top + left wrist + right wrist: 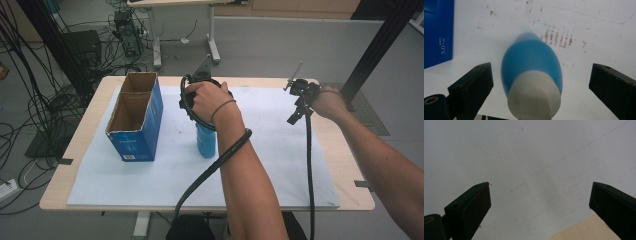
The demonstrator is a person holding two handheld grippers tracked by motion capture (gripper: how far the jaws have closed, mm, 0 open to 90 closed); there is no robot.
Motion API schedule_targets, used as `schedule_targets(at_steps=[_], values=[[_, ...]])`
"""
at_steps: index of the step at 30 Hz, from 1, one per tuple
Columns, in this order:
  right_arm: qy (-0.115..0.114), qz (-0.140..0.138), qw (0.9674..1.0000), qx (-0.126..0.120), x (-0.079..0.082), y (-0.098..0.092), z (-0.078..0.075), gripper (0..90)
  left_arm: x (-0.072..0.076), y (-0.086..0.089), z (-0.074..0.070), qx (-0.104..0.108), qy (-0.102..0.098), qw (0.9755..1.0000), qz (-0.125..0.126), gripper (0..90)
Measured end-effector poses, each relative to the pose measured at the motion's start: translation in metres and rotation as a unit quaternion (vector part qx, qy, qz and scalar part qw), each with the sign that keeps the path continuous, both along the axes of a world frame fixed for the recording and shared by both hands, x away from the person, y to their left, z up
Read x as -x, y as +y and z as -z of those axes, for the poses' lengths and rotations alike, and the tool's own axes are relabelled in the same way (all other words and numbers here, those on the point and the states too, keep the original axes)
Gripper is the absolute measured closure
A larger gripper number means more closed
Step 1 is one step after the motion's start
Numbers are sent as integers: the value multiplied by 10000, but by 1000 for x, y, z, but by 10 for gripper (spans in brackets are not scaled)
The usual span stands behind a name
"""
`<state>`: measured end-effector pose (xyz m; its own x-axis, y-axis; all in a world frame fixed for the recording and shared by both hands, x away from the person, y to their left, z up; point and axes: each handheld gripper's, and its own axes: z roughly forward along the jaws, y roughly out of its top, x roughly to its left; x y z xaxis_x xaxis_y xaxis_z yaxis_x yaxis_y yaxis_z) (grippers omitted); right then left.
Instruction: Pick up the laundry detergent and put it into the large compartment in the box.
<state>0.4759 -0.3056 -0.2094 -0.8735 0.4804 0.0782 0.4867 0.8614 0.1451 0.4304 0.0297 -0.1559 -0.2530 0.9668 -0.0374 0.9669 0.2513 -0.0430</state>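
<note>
Blue plastic bottle with a white cap (531,67) stands upright on the white sheet (280,165) that covers the wooden table (350,185), near the middle and just right of the blue cardboard box (136,117). In the high view the bottle (205,141) shows below the person's left hand (205,100), which hovers directly over it.

That placement looks deliberate: an upright bottle offers its cap and shoulders to a grasp from above, and the open top of the box, divided into 2 compartments, sits close enough to serve as a likely drop point, though this is only a judgement.

The left gripper (540,80) points straight down, its 2 black jaws spread wide, 1 on each side of the cap with clear white sheet showing between each jaw and the bottle. They touch nothing and hold nothing; the gripper seems lined up so that closing would pinch the bottle near its cap.

The right gripper (540,200) is held well apart near the far right corner of the table, where the sheet's edge meets bare wood. Its jaws are likewise spread wide and empty, apparently parked out of the way. A black cable (308,165) trails from it toward the person.
</note>
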Motion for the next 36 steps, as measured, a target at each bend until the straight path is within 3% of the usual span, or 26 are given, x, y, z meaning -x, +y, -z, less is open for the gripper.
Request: schedule_targets(at_steps=[36], values=[[-25,39,10000,-11,2,1,0,38,6,3,-2,53,-23,10000,10,57]])
